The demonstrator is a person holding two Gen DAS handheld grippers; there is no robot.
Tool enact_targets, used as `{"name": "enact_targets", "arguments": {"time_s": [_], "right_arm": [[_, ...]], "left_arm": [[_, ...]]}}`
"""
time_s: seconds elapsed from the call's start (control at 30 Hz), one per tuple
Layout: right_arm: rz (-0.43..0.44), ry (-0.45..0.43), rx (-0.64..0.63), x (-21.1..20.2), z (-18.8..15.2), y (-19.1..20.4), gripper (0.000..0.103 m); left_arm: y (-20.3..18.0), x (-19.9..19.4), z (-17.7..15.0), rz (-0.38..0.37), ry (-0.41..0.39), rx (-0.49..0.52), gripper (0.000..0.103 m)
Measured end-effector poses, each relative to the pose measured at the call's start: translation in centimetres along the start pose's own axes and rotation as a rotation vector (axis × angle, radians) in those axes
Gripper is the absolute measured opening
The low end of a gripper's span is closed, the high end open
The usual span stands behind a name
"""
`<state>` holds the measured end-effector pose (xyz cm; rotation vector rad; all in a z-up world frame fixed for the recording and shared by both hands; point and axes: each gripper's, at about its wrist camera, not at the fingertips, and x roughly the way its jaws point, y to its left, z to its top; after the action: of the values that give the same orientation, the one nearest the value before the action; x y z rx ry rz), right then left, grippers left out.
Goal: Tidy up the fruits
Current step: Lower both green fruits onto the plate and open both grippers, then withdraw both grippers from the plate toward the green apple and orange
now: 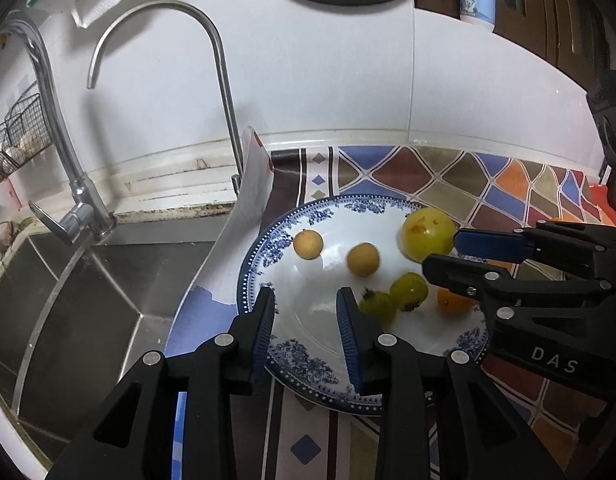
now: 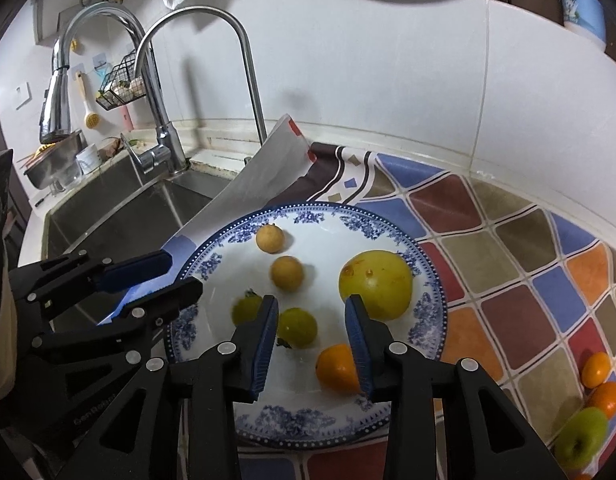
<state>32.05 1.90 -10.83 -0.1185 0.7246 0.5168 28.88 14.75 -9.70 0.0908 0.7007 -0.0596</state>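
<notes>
1. Hovering over the round white plate with blue flower rim (image 2: 388, 236), the right gripper (image 2: 312, 332) has its fingers spread and holds nothing.
2. Inside the plate lie a big yellow round fruit (image 2: 376, 288), two small tan round fruits (image 2: 270, 239) (image 2: 287, 273), two small green-yellow fruits (image 2: 297, 327) (image 2: 246, 309) and a small orange fruit (image 2: 336, 368), which is just beside the right finger.
3. The left gripper (image 1: 306, 320) is above the near left part of the plate, fingers also spread and empty.
4. To the right of the plate, on the counter with colourful tile pattern (image 2: 508, 280), rest two more orange fruits (image 2: 596, 369) and a green apple (image 2: 582, 436).
5. Left of the plate is the steel sink (image 1: 88, 280).
</notes>
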Motion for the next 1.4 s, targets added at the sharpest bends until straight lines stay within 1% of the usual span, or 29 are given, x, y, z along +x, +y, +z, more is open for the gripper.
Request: {"name": "enact_targets", "arguments": {"time_s": [0.47,0.67,0.87,0.93,1.0,1.17,1.23,1.37,1.4], "right_arm": [[-0.029,-0.067,0.028,-5.4,-0.6,0.1,0.036],[-0.053,-0.098,0.037,-8.1,-1.2,0.3,0.036],[-0.079,-0.126,0.052,-10.8,-2.0,0.2,0.036],[-0.093,-0.133,0.059,-11.7,-2.3,0.0,0.041],[-0.106,-0.143,0.066,-12.6,-2.8,-0.1,0.041],[-0.136,-0.151,0.093,-14.5,-4.0,-0.8,0.042],[-0.153,-0.154,0.108,-15.3,-4.5,-1.2,0.047],[-0.181,-0.165,0.133,-16.7,-5.5,-1.8,0.05],[-0.187,-0.167,0.138,-17.0,-5.7,-2.0,0.052]], "left_arm": [[-1.2,-4.4,0.5,-0.009,-0.074,-0.007,0.036],[-2.2,-6.9,0.4,-0.025,-0.109,0.003,0.043],[-3.3,-9.1,0.1,-0.04,-0.139,0.018,0.052],[-3.8,-9.7,0.1,-0.046,-0.148,0.026,0.056],[-4.4,-10.3,0.0,-0.054,-0.16,0.036,0.06],[-5.9,-11.5,-0.3,-0.077,-0.18,0.066,0.065],[-6.5,-11.9,-0.3,-0.081,-0.19,0.076,0.069],[-7.6,-12.5,-0.2,-0.101,-0.207,0.093,0.072],[-7.9,-12.6,-0.2,-0.106,-0.21,0.095,0.073]]}}
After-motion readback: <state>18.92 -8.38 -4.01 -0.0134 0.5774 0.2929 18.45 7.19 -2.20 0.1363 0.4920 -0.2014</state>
